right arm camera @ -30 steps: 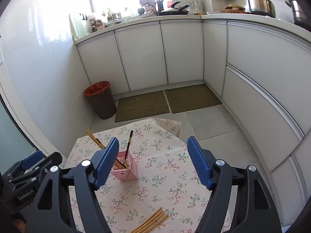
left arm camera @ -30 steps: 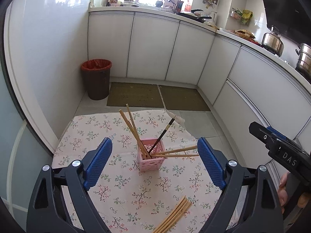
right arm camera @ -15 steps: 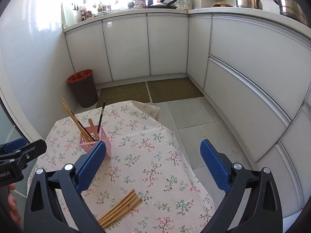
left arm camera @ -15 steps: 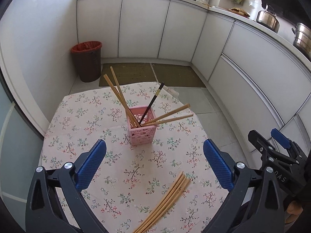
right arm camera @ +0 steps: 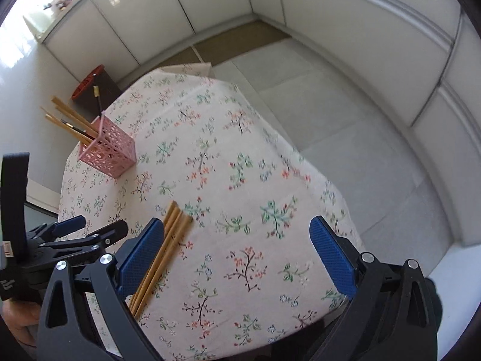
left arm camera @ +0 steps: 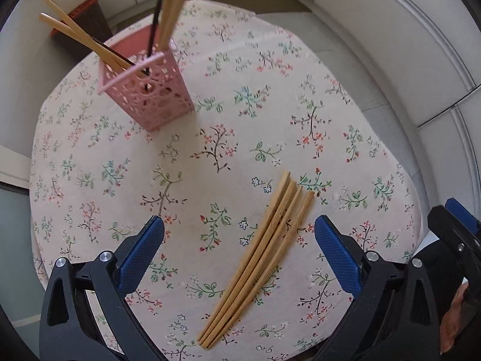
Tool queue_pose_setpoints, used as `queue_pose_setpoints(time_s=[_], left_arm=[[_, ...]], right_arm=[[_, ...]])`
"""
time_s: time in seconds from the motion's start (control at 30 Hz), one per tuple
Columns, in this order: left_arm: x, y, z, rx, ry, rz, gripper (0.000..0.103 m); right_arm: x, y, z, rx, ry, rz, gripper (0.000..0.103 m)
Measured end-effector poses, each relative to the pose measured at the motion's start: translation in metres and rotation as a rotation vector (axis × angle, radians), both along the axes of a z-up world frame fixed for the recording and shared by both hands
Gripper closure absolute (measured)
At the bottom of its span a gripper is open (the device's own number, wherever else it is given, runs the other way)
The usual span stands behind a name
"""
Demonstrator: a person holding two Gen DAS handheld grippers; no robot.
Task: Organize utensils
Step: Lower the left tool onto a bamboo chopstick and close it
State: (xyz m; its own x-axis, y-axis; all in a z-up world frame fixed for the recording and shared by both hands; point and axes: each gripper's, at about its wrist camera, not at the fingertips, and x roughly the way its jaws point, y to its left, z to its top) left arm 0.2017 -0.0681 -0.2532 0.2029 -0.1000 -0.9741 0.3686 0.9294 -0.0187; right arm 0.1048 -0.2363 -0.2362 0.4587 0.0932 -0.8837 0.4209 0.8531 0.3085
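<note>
Several loose bamboo chopsticks point(left arm camera: 264, 249) lie side by side on the flowered tablecloth point(left arm camera: 270, 114). My left gripper point(left arm camera: 237, 228) points down over them and is open, and the bundle runs through the gap nearer its right finger without touching either pad. A pink perforated holder point(left arm camera: 147, 93) stands at the far left with several bamboo chopsticks and a dark one leaning in it. In the right wrist view my right gripper point(right arm camera: 236, 228) is open over bare cloth. There the chopsticks point(right arm camera: 171, 234) pass partly behind its left finger point(right arm camera: 141, 255), and the holder point(right arm camera: 111, 153) stands far left.
The table is small, and its cloth edges drop to a grey tiled floor point(right arm camera: 345, 114). White cabinets point(right arm camera: 360, 30) curve round the right and far sides. A dark bin with a red liner point(right arm camera: 96, 84) stands beyond the holder. The left gripper's frame point(right arm camera: 72, 240) is close beside my right one.
Both grippers have dropped toward the table and tipped downward, so the cloth now fills both views. Their jaws stand a little wider. The loose chopsticks now lie between the left fingers.
</note>
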Motion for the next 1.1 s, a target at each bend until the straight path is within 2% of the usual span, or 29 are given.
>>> queue_pose_setpoints(time_s=[0.13,0.33,0.4,0.47,0.53,0.67,1.0,1.1], left_arm=[[0.017,-0.009,-0.029,0.012,0.085,0.047,0.007],[0.035,-0.005,-0.047,-0.019,0.088,0.142,0.009],[0.038,-0.004,-0.053,-0.038,0.091,0.157,0.017],[0.039,-0.004,-0.060,-0.023,0.096,0.153,0.026],[0.038,-0.004,-0.066,-0.016,0.108,0.139,0.027],[0.037,-0.004,-0.067,0.001,0.071,0.134,0.028],[0.037,-0.002,-0.057,-0.036,0.064,0.122,0.028],[0.038,-0.003,-0.054,-0.023,0.063,0.106,0.028]], right_arm=[[-0.003,-0.009,-0.020,0.083,0.061,-0.046,0.008],[0.000,-0.007,-0.030,0.086,0.103,-0.042,0.008],[0.001,-0.007,-0.034,0.094,0.119,-0.039,0.008],[0.001,-0.007,-0.037,0.100,0.131,-0.037,0.008],[0.002,-0.007,-0.038,0.103,0.137,-0.037,0.008],[0.002,-0.006,-0.038,0.101,0.139,-0.035,0.008],[0.003,-0.005,-0.040,0.103,0.152,-0.037,0.008],[0.003,-0.004,-0.041,0.104,0.157,-0.036,0.008]])
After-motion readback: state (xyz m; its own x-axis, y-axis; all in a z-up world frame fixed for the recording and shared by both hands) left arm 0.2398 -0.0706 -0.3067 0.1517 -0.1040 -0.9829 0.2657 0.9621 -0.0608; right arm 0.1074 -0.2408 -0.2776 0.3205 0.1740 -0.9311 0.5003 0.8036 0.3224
